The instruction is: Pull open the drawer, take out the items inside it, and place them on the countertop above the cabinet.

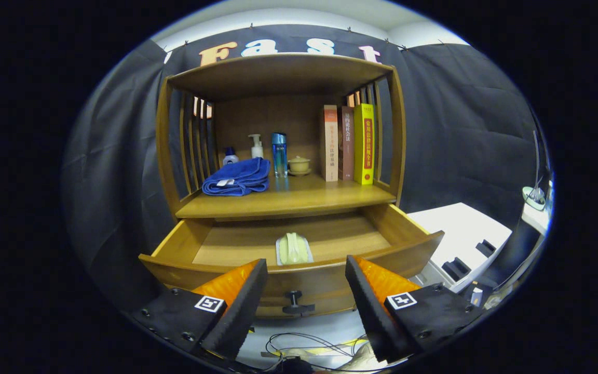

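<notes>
The wooden cabinet's drawer stands pulled out toward me. A pale green packet in clear wrap lies inside it near the front wall, just beyond my fingers. My gripper is open, its fingers spread wide on either side of the drawer's dark knob and in front of the drawer face, holding nothing. The countertop above the drawer carries a folded blue towel on its left side.
On the countertop stand a small capped bottle, a pump bottle, a blue bottle, a small lidded cup and three upright books. A white table stands right of the cabinet. Cables lie on the floor below.
</notes>
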`<state>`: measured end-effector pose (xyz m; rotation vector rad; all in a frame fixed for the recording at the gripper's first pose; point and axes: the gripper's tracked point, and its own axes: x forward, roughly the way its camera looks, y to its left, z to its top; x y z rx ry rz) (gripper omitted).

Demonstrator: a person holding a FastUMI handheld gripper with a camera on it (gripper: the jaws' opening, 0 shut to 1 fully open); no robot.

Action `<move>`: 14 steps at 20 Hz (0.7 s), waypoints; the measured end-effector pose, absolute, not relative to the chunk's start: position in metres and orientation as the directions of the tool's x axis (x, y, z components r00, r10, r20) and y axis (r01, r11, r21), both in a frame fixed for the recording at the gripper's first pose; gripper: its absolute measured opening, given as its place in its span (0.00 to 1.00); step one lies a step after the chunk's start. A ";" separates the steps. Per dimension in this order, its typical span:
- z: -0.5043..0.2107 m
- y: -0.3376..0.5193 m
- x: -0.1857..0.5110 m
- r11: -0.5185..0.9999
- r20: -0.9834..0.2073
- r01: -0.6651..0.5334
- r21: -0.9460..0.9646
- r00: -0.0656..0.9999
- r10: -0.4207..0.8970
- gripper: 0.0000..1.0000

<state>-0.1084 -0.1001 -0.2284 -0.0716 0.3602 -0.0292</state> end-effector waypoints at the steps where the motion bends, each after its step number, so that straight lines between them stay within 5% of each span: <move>1: -0.223 -0.099 -0.104 0.997 -0.350 0.012 -0.080 0.936 -0.039 0.98; 14: -0.225 -0.084 -0.007 0.994 -0.446 -0.058 -0.094 0.895 0.010 0.98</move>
